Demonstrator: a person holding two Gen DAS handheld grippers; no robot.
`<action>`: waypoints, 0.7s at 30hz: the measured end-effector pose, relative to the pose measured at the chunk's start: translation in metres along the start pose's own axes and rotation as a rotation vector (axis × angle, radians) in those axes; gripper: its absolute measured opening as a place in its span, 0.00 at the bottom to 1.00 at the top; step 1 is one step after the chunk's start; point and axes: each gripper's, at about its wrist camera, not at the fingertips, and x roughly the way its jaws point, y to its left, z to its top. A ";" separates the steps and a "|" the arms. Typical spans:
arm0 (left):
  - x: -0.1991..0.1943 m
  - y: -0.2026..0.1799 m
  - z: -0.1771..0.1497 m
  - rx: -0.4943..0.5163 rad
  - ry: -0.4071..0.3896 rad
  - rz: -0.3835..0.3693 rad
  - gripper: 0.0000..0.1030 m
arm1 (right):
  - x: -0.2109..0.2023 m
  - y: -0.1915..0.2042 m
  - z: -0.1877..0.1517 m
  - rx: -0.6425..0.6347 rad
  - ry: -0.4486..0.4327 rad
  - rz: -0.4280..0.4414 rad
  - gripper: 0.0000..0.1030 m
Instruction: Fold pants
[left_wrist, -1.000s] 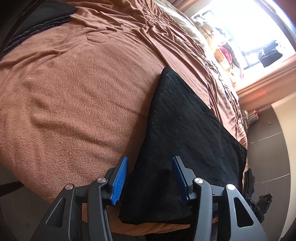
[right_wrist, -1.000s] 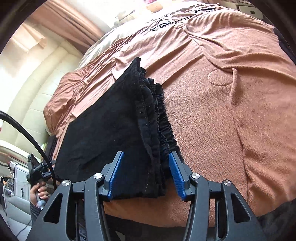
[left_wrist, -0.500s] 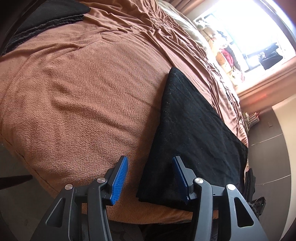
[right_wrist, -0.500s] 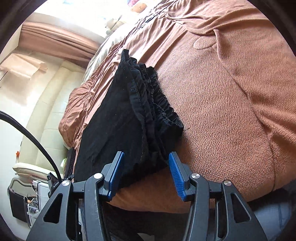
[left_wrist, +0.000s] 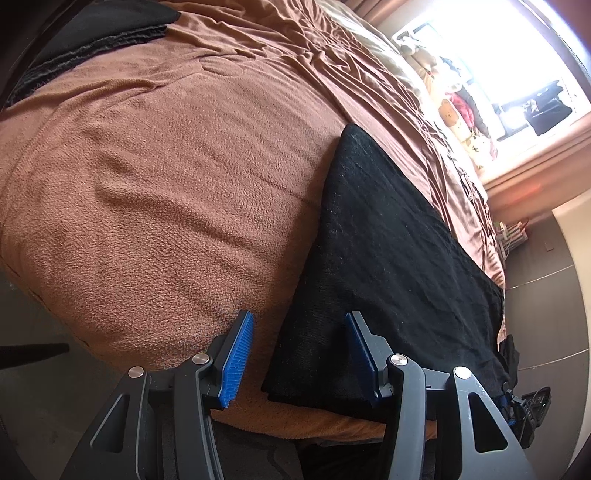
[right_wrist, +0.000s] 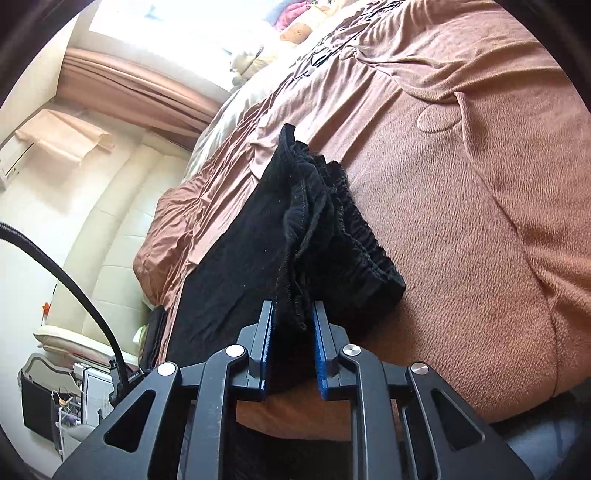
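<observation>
Now right tongs (right_wrist: 291, 325) on gathered black pants (right_wrist: 321, 229)

right gripper (right_wrist: 291, 332) jaws just closed on black pants (right_wrist: 295, 236), brown blanket (right_wrist: 461, 206)

A bed (left_wrist: 155, 206) under a brown fleece blanket (right_wrist: 480, 192) carries folded black pants (left_wrist: 388, 258), whose near corner lies between the left jaws. A second dark garment (left_wrist: 92, 37) lies far ahead of them, at the blanket's far edge.
</observation>
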 end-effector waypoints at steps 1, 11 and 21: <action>0.001 -0.001 0.001 -0.001 -0.003 0.002 0.54 | 0.001 0.000 0.004 -0.002 0.002 0.000 0.15; 0.003 0.001 -0.004 -0.039 -0.012 -0.014 0.57 | -0.008 0.001 0.017 -0.017 -0.002 -0.015 0.09; 0.002 0.003 -0.009 -0.038 -0.026 -0.026 0.56 | 0.004 -0.036 0.003 0.102 0.054 0.073 0.27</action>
